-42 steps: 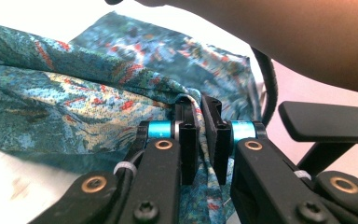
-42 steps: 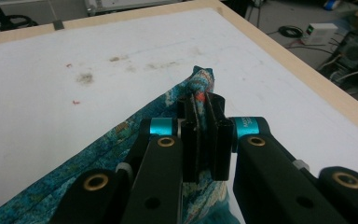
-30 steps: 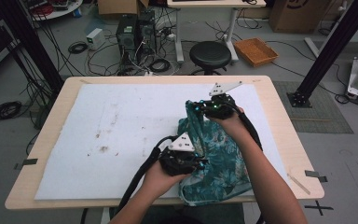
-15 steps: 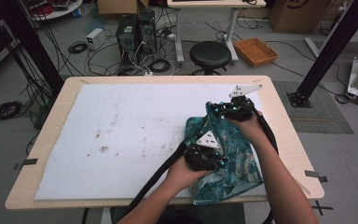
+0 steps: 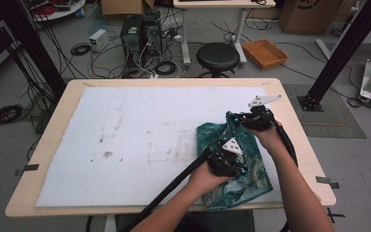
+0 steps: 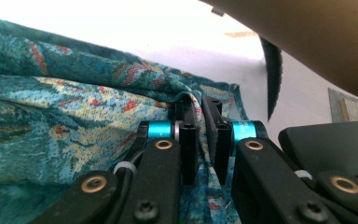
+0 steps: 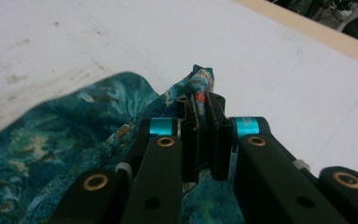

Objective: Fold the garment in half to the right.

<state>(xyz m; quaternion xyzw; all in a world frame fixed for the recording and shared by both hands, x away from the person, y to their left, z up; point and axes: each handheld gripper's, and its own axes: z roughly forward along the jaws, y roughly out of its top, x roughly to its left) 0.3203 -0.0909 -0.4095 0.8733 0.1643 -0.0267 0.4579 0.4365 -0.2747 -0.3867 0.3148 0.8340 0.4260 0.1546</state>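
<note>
Cloth [image 5: 232,169] folding underway at the table's [image 5: 67,203] right front; left claw [image 6: 200,109] clenched on one bunched edge, right claw [image 7: 201,105] clenched on a far corner; next, likely carry both edges across and lay them flat, judging by the grips.

No legible text, label or number anywhere (cardboard box print too blurred).

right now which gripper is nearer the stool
Right. The right gripper grips the cloth toward the table's far edge, nearer the stool; the left gripper sits closer to the person.
</note>
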